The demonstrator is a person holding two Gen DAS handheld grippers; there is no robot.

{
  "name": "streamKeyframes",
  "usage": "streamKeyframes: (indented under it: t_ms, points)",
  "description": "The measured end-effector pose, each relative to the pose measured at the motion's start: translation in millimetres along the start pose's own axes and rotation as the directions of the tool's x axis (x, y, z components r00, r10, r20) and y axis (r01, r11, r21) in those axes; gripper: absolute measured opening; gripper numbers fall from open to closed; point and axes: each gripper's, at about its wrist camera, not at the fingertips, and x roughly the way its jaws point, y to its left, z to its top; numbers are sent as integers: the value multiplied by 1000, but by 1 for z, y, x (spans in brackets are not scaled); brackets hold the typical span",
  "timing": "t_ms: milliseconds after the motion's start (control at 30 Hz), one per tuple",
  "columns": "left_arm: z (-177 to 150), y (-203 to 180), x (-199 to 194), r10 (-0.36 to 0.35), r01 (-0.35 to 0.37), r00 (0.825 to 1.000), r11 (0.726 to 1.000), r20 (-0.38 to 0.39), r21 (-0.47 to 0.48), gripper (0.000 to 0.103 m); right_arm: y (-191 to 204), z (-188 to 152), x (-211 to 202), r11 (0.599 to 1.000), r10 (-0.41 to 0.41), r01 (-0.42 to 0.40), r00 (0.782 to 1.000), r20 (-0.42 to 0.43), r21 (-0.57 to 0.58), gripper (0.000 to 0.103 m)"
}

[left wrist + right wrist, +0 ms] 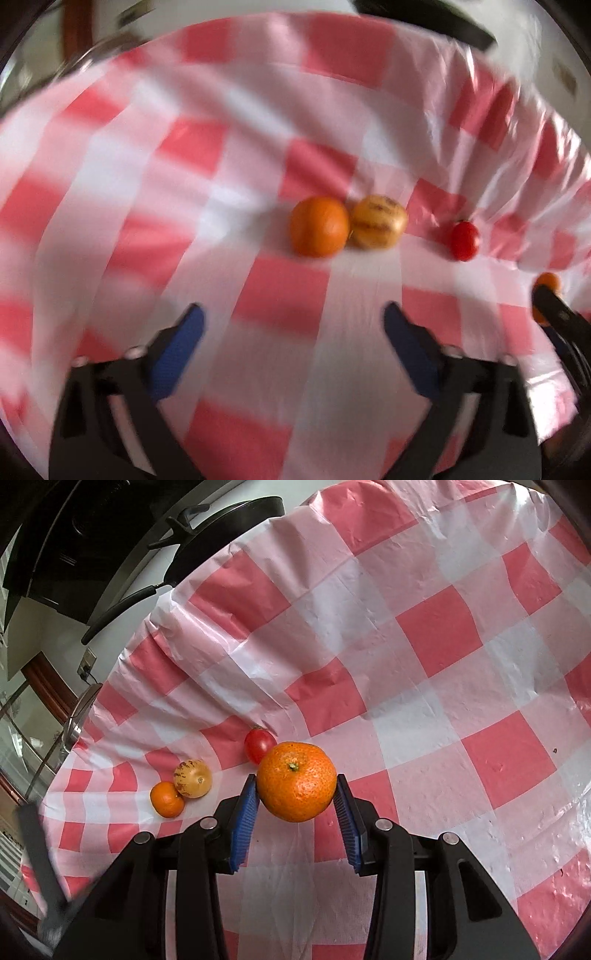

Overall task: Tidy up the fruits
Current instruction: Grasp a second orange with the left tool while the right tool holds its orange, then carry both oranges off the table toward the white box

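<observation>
My right gripper (pixel 296 790) is shut on a large orange mandarin (pixel 296 781), held between its blue pads. Behind it lies a small red tomato (pixel 259 745). To the left, a small orange (pixel 167 799) touches a yellow speckled fruit (pixel 192 778). In the blurred left wrist view, my left gripper (pixel 293 317) is open and empty, a short way in front of the small orange (pixel 318 231) and the yellow fruit (pixel 378 221). The tomato (pixel 464 240) lies to their right. The held mandarin (pixel 547 283) and the right gripper show at the right edge.
Everything lies on a red-and-white checked plastic tablecloth (pixel 443 664) with folds near its far edge. A black pan (pixel 207 535) with a long handle and a dark stove stand beyond the cloth. The left gripper (pixel 40 867) shows blurred at the lower left.
</observation>
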Motion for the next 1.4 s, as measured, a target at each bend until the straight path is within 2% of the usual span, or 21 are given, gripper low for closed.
streamKeyframes:
  t_ms: [100,167,200,233,333,467,533,667,833,900,1033,1100,1200,1233,1400]
  points:
    - [23,-18,20,30,-28,999,995,-25,97,66,-1,0,0,1000,2,-3,1000,4,7,41]
    - [33,-29,33,96,-91,995,980,-22,175,54,-1,-1,0,1000,2,-2,1000,6,10,41]
    - [34,-30,36,98,-91,995,978,-30,187,43,-1,-1,0,1000,4,-4,1000,7,11,41]
    - [34,-30,36,101,-95,995,978,-25,186,41,-1,-1,-1,1000,5,-5,1000,8,13,41]
    - [20,-22,20,76,-77,997,986,16,148,40,-2,-2,-2,1000,8,-8,1000,11,15,41]
    - [-25,-9,-22,33,-38,995,997,90,65,40,0,-3,-1,1000,13,-13,1000,9,12,41]
    - [-43,0,-40,3,-6,994,1000,105,27,40,0,-3,0,1000,15,-15,1000,9,11,41]
    - [-61,6,-64,-27,27,991,1000,130,-1,40,0,-3,-1,1000,23,-23,1000,16,17,41]
    - [-77,7,-90,-31,36,990,999,136,-33,40,-2,-2,-3,999,34,-35,999,27,27,41]
    - [-86,14,-104,-24,31,991,998,129,-52,40,-3,-2,-3,999,34,-35,999,24,32,41]
    - [-109,26,-134,27,-21,991,999,128,-48,40,-1,-2,0,999,34,-34,999,3,26,41]
    - [-125,37,-157,38,-30,991,998,130,-59,40,1,-2,3,999,52,-52,998,-32,7,41]
    - [-151,54,-188,71,-63,986,996,149,-59,40,-4,-7,2,995,89,-84,990,-105,58,41]
    - [-157,58,-194,79,-70,985,996,151,-59,40,-5,-12,-4,995,77,-70,991,-111,68,41]
    - [-198,94,-222,113,-101,984,990,139,-97,40,2,-63,-49,985,151,-135,977,-153,109,41]
